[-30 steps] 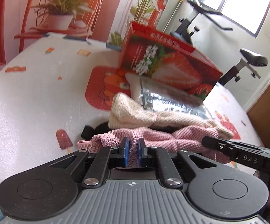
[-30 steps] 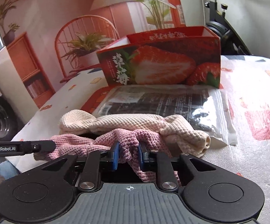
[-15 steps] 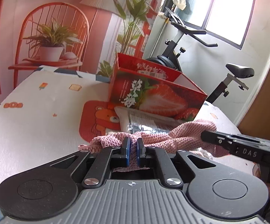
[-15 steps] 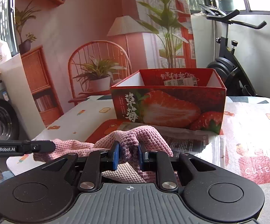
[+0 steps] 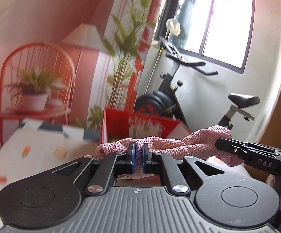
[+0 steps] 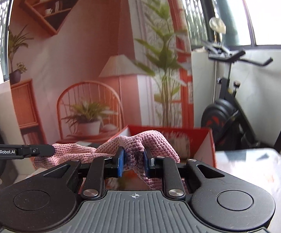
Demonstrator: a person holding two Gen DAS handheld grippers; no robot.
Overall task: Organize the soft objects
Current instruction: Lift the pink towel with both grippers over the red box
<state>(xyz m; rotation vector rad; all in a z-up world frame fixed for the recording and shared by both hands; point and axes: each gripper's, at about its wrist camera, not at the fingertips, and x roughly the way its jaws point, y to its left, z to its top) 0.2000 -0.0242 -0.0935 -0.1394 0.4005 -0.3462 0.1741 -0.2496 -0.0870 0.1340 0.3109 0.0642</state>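
A pink knitted cloth (image 5: pixel 167 145) hangs stretched between both grippers, lifted above the table. My left gripper (image 5: pixel 138 155) is shut on one end of it. My right gripper (image 6: pixel 134 161) is shut on the other end (image 6: pixel 140 141); its side shows at the right of the left wrist view (image 5: pixel 237 151). The left gripper's side shows at the left of the right wrist view (image 6: pixel 24 151). A red strawberry-print box (image 5: pixel 146 126), open at the top, stands just beyond the cloth; it also shows in the right wrist view (image 6: pixel 194 139).
The white patterned table cover (image 5: pixel 33 147) lies below at the left. A backdrop with a printed chair and plants (image 6: pixel 90 112) stands behind the table. An exercise bike (image 5: pixel 179 93) stands beyond the box at the right.
Both grippers have risen with the pink cloth, lifting it off the table. The beige cloth and the plastic bag have dropped out of view. The box top is now at cloth level.
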